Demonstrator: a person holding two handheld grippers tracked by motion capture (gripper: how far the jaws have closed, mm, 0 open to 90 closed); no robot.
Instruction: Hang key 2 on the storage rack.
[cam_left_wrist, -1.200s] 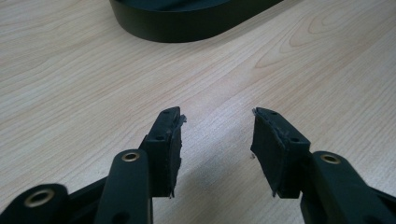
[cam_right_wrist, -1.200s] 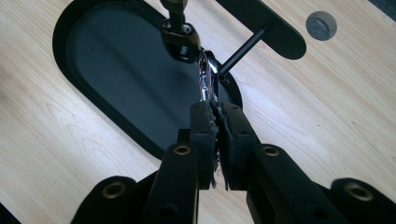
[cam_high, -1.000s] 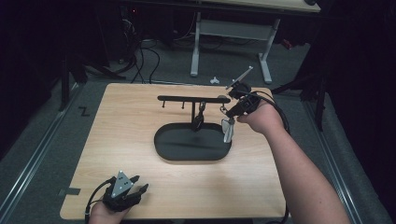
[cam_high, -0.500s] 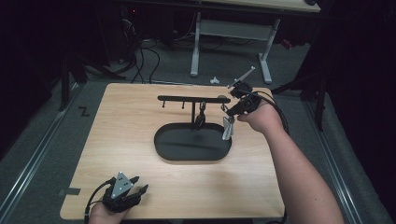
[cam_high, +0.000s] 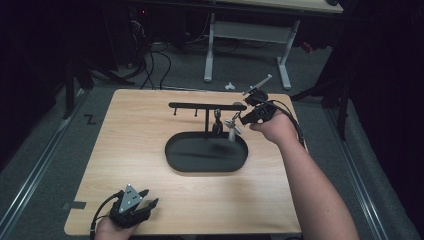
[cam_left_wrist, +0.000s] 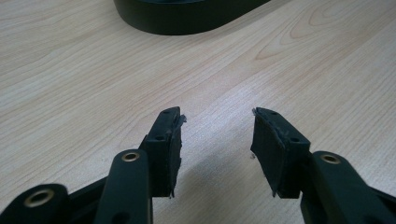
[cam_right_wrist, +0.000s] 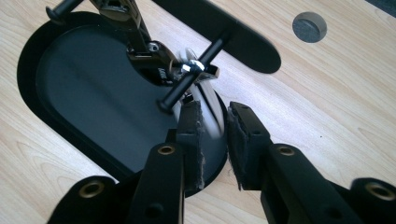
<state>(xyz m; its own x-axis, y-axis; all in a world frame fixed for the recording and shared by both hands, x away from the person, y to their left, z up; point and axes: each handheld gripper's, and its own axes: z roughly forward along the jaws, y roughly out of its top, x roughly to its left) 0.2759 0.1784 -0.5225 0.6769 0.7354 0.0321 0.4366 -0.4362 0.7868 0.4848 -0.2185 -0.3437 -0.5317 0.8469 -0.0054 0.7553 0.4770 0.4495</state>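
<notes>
Wooden counter (cam_high: 150, 150) carried a black oval tray (cam_high: 180, 162) with a hanger stand. Right gripper (cam_right_wrist: 215, 116) fingers pinched a white tag (cam_right_wrist: 210, 114) hanging off a peg (cam_right_wrist: 187, 81) over the tray. Left gripper (cam_left_wrist: 217, 128) sat at the near-left corner, fingers wide apart, empty.

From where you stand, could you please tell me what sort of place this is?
Probably a lab or workshop: a pale wooden table on grey carpet, another white-legged desk behind, and loose black cables on the floor.
</notes>
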